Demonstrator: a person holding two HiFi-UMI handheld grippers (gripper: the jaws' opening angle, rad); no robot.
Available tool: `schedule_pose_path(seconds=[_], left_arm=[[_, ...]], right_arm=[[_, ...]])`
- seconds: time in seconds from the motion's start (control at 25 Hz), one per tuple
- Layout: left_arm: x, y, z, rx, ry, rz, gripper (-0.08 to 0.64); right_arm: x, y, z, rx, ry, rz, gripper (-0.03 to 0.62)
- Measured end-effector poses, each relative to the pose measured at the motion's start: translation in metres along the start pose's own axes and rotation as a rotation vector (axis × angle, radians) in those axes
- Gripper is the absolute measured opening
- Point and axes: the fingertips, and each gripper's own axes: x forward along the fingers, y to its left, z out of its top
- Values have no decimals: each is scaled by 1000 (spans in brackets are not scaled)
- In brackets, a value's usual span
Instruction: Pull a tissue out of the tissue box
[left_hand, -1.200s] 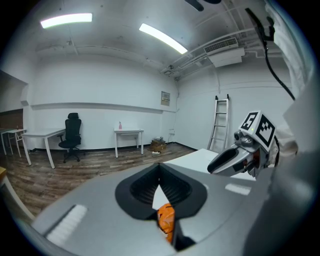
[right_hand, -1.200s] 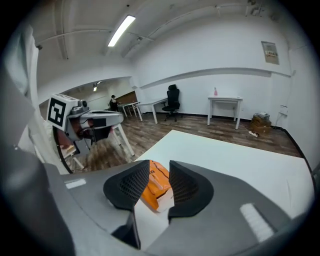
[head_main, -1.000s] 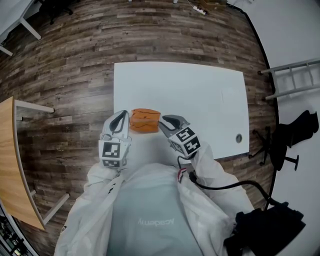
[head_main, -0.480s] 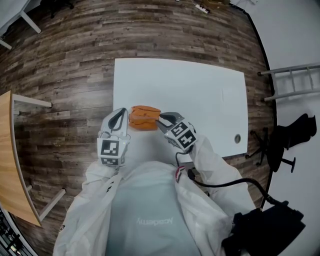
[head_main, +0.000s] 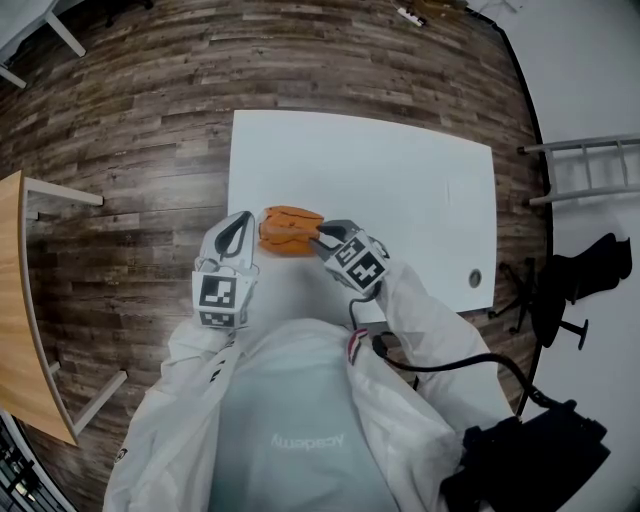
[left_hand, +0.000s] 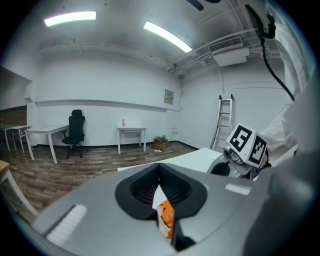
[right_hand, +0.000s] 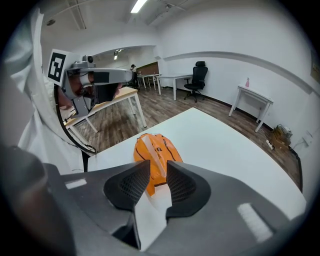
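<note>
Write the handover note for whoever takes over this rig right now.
Left tongs: jaws together, empty, held beside the orange tissue pack.
Right tongs: jaws slightly apart, lined up with the white tissue at the pack's slot; no grip that I can see.
The pack lies on the white table, near the person's edge.
Done: approach.
Left: close on the tissue and pull it out.

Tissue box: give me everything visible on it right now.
The tissue box is orange with dark markings and a white strip along its top. It looks like a soft, rounded pack. It lies on the white table near the person's edge, between the left gripper and right gripper. The right jaws stand apart just short of it; contact is unclear.
</note>
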Motion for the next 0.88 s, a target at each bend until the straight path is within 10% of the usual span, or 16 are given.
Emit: schedule_pose_path(seconds=[0.88], left_arm=[[-2, -2, -3, -9, 2, -6, 0]], right_arm=[[25, -5, -18, -52, 106, -2, 54]])
